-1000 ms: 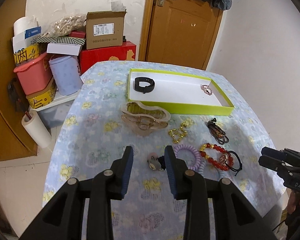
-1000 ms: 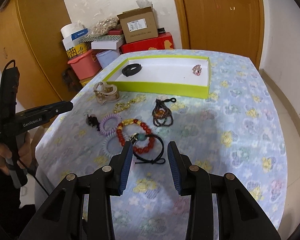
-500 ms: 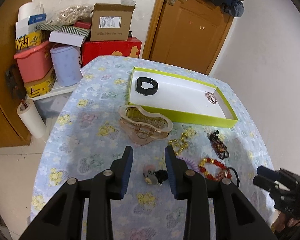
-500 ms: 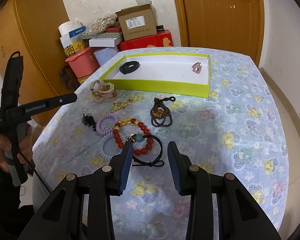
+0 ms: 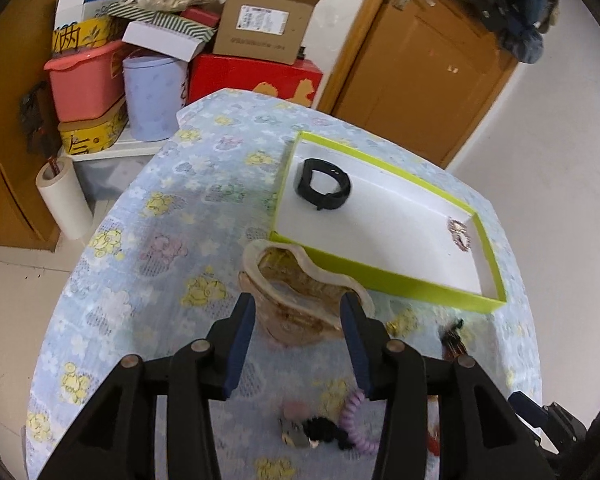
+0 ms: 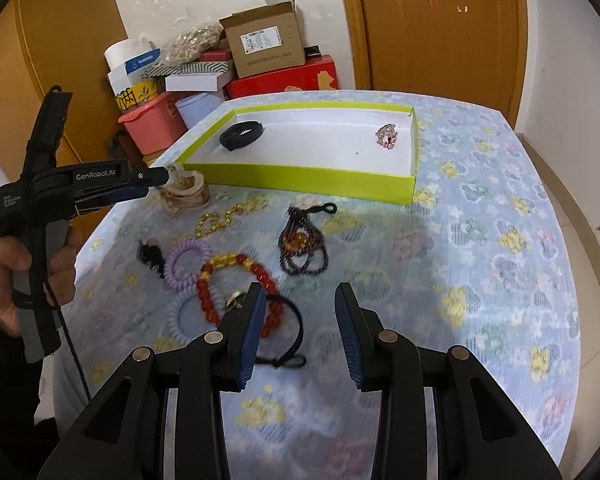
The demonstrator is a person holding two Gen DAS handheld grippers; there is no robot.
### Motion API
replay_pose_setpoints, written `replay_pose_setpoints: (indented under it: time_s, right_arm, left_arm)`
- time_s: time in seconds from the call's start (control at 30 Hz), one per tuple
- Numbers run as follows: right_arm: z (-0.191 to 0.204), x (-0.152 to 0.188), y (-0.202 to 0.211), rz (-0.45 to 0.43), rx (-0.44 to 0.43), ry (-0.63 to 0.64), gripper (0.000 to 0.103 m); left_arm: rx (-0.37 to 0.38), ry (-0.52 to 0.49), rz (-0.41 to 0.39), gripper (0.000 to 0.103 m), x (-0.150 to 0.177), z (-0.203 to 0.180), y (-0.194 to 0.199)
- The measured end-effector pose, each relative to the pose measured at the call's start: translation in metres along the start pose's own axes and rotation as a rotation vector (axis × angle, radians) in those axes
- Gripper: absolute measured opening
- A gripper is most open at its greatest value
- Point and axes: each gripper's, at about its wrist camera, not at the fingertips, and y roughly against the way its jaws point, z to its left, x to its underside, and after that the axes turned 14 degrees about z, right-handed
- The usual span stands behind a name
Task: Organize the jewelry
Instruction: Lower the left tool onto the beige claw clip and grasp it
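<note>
Left wrist view shows the left gripper (image 5: 298, 316) fingers spread around the hair claw (image 5: 300, 300), ready to pinch it for the tray (image 5: 384, 276).

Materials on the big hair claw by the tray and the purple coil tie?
Hair claw: looks like translucent beige-amber plastic, glossy; light passes through its curved rim. Purple coil tie: likely soft plastic or rubbery cord, smooth with a slight sheen, wound in a spiral. Neither is certain from looks alone.

a table under a pale blue floral cloth (image 6: 500, 216) stands near a brown wooden door (image 6: 440, 28) set in white walls (image 5: 540, 128). stacked boxes (image 5: 260, 28), a pink bin (image 5: 86, 80) and a paper roll (image 5: 64, 200) crowd the corner. the floor (image 5: 8, 280) looks like pale tile, perhaps.
</note>
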Motion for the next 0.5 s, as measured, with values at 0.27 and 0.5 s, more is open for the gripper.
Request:
replay_pose_setpoints:
  time_s: [0.27,0.5]
  right_arm:
    - [-0.002,-0.020,-0.021,0.019,0.014,0.011,0.037]
    - [0.000,-0.036,-0.042,0.049,0.018,0.061,0.037]
  left_arm:
    - [-0.057,0.005,0.026,0.046,-0.006,0.005,-0.013]
    - [-0.097,-0.025,0.016,0.046,-0.005,0.016,-0.010]
